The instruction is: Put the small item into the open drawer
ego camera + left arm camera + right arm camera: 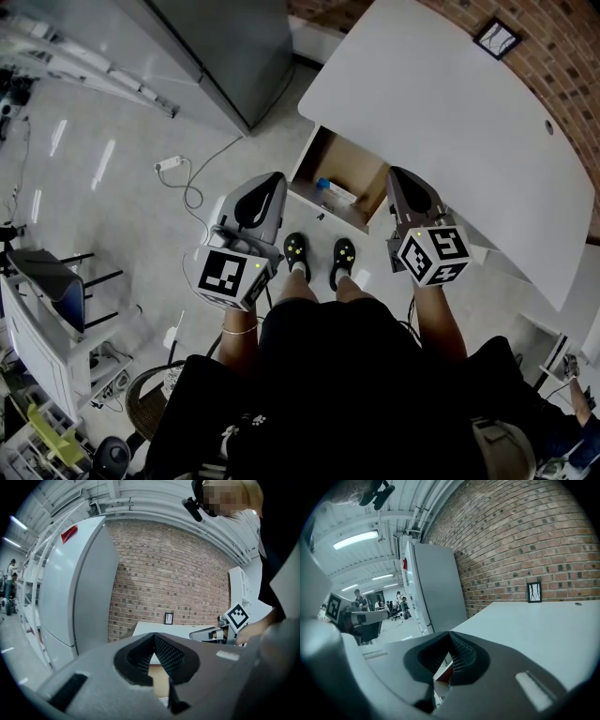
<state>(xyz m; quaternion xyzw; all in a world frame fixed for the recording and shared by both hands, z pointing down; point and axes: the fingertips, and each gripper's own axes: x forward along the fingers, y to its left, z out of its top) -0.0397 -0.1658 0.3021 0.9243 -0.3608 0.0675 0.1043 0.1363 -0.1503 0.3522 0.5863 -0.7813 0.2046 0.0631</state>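
Note:
The open wooden drawer (311, 164) juts out from under the white table (450, 103), just ahead of the person's feet. A small white item with a blue end (335, 191) lies inside it. My left gripper (271, 180) hangs shut and empty at the drawer's left front corner. My right gripper (397, 174) is shut and empty over the drawer's right side. In the left gripper view the left gripper (153, 636) has its jaws together, with the table (154, 627) beyond. The right gripper view shows the right gripper (450, 633) with jaws together beside the table top (534, 625).
A tall grey cabinet (225, 47) stands left of the table, against a brick wall (553, 56). A small framed picture (497, 37) leans at the table's back. A power strip and cable (173, 167) lie on the floor at left. Chairs and clutter (47, 291) fill the near left.

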